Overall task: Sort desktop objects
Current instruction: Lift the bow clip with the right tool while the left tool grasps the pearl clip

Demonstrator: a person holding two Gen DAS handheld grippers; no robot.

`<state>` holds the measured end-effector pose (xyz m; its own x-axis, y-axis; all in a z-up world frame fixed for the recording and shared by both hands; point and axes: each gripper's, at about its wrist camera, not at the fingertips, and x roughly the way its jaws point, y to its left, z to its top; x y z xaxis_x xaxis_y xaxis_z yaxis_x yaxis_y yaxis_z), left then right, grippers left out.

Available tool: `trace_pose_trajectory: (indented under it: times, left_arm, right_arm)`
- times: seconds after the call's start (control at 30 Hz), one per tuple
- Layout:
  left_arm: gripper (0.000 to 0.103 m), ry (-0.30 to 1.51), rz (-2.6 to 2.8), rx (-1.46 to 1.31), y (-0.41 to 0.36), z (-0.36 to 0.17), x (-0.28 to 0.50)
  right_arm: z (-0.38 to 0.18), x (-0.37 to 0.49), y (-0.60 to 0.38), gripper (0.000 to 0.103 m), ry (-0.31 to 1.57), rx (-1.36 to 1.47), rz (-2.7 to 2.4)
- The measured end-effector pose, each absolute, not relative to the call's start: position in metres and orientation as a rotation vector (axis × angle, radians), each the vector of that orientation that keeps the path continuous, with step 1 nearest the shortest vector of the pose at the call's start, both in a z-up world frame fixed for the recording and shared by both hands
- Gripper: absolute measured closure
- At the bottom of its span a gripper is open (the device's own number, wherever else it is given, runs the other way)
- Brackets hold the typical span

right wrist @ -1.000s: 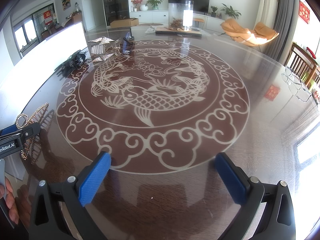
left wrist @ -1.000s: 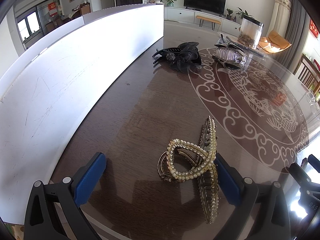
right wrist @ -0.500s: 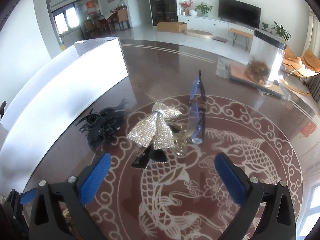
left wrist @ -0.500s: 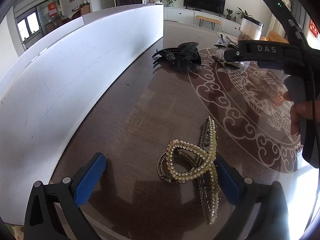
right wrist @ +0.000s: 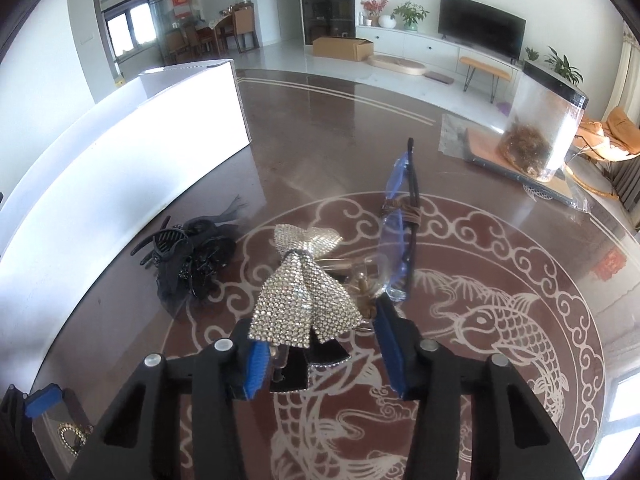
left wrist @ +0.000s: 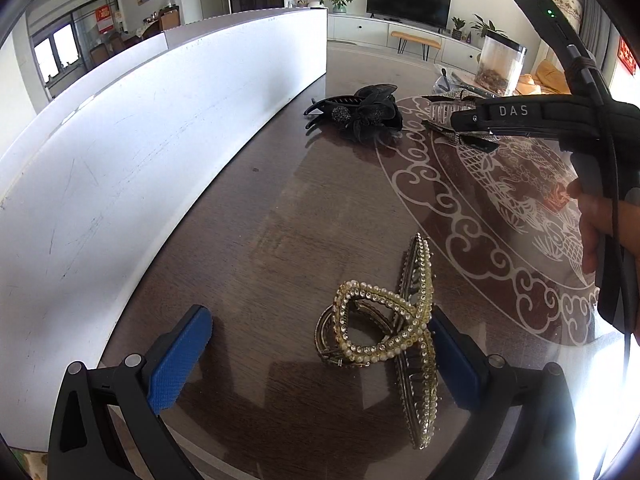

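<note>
A gold pearl hair claw lies on the brown table between the pads of my open left gripper, nearer the right pad. My right gripper has its blue pads on either side of a silver rhinestone bow clip; the jaws are narrowed around its black base, and contact is unclear. A black flower hair claw lies to the left of the bow, also in the left wrist view. Blue-framed glasses lie just beyond the bow.
A long white box wall runs along the table's left side. A clear jar stands on a tray at the far right. The table has a white fish pattern. The right handle crosses the left wrist view.
My right gripper has moved forward to the silver bow clip and its jaws have narrowed around it. The left gripper and the gold claw have not moved.
</note>
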<state>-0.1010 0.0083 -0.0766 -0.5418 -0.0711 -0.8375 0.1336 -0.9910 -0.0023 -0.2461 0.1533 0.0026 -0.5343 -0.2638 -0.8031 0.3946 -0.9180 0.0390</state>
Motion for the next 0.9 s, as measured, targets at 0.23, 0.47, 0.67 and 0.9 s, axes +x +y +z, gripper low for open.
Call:
trace_pose_trajectory:
  times: [0.23,0.47,0.67,0.9]
  left_arm:
    - [0.0,0.1,-2.659,1.44,0.008,-0.077,-0.101]
    - [0.0,0.086,-2.668,1.466,0.009,-0.076,-0.101]
    - [0.0,0.025,-2.663,1.629,0.01,-0.076,-0.106]
    - [0.0,0.102,-2.75,1.665,0.01,-0.072,-0.103]
  right_arm:
    - [0.007,-0.189,0.191,0.055,0.167,1.216,-2.428]
    - [0.001,-0.105,0.229,0.039,0.25,1.253,-2.357]
    - [0.009,-0.105,0.225,0.005,0.41,1.196,-2.35]
    - [-0.003,-0.186,0.184,0.004,0.376,1.29,-2.302]
